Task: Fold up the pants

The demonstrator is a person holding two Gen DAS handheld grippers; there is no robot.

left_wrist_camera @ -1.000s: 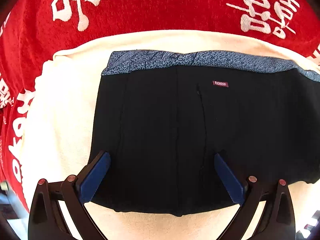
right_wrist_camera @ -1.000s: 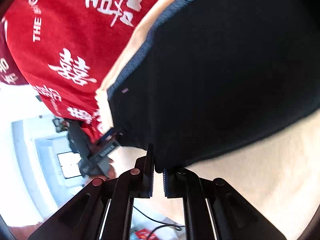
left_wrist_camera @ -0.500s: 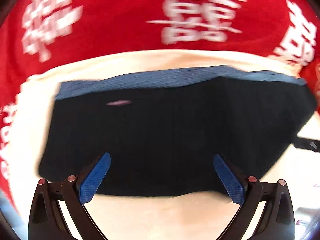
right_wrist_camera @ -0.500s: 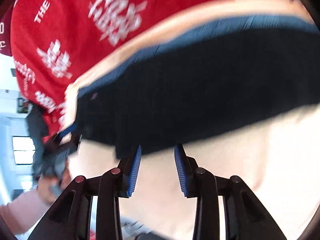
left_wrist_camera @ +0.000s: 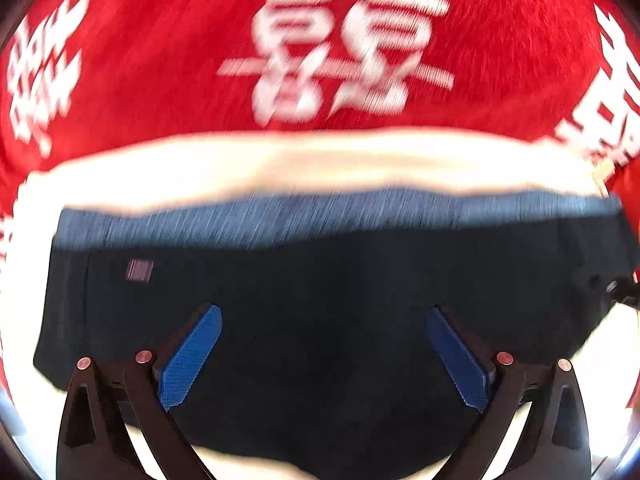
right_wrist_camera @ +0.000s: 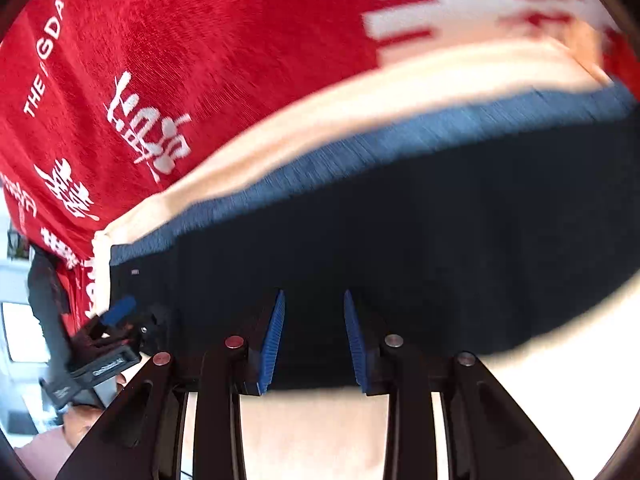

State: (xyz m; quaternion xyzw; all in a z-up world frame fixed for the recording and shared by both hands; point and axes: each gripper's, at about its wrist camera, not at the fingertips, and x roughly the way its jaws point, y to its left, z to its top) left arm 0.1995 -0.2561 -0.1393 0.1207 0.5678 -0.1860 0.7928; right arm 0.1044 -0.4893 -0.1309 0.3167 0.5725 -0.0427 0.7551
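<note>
The pants [left_wrist_camera: 320,288] are black with a blue-grey waistband [left_wrist_camera: 280,216] and a small maroon label [left_wrist_camera: 140,270]. They lie folded flat on a cream cloth [left_wrist_camera: 280,160]. My left gripper [left_wrist_camera: 324,316] is wide open and empty over their near edge. In the right wrist view the pants [right_wrist_camera: 400,232] fill the middle and my right gripper [right_wrist_camera: 314,300] is open and empty over their near edge. The left gripper [right_wrist_camera: 116,312] also shows there at the pants' left end. Both views are motion-blurred.
A red cloth with white characters [left_wrist_camera: 320,40] lies under the cream cloth and spreads beyond it on the far side and left [right_wrist_camera: 160,80]. A white patch with red lines [right_wrist_camera: 460,8] lies at the far right. A hand [right_wrist_camera: 80,424] holds the left gripper.
My right gripper let go of the pants' edge and opened; it now hovers over the near edge. My left gripper stayed open and moved right along the pants.
</note>
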